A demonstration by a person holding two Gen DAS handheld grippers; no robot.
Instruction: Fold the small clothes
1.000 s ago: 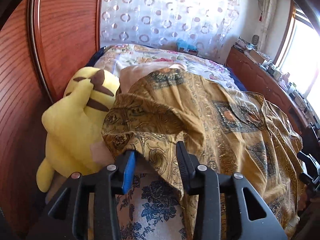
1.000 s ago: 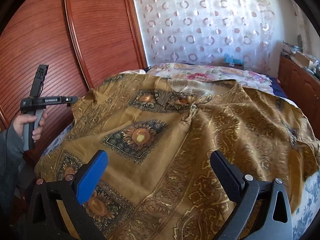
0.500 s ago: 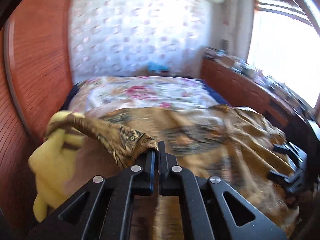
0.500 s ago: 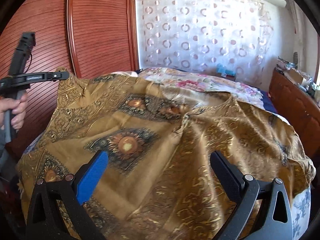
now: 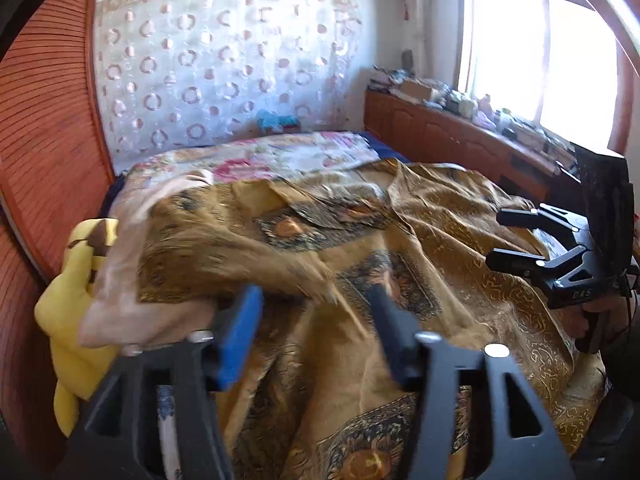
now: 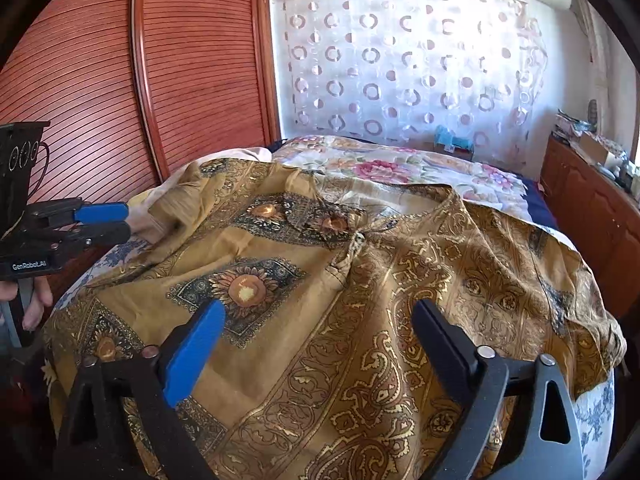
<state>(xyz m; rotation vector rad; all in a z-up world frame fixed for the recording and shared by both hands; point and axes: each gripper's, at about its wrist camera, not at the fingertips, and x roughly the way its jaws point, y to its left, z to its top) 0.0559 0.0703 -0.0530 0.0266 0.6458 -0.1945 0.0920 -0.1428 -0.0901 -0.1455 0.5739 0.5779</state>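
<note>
A golden-brown patterned garment (image 6: pixel 360 280) lies spread over the bed, its left edge folded in near the pillow. My left gripper (image 5: pixel 314 300) hovers over that left side with its jaws opening. A blurred flap of the garment (image 5: pixel 280 264) drops just ahead of its fingers, and neither pad presses on it. The right wrist view shows the left gripper (image 6: pixel 126 222) at the left edge, clear of the cloth. My right gripper (image 6: pixel 320 312) hangs above the garment's near middle, jaws wide and closing slightly, with cloth below them but not pinched. It appears as the right gripper (image 5: pixel 496 237) at the bed's right side.
A yellow plush toy (image 5: pixel 68 320) and a pink pillow (image 5: pixel 120 272) lie at the bed's left, against a red-brown slatted wardrobe (image 6: pixel 180 80). A floral bedspread (image 6: pixel 400 168) covers the far half of the bed. A cluttered wooden cabinet (image 5: pixel 460 136) runs along the right under the window.
The left gripper shut on the garment's left corner, lifted it and carried it rightward, then opened and let it fall. The right gripper stayed put, its jaws slightly narrower.
</note>
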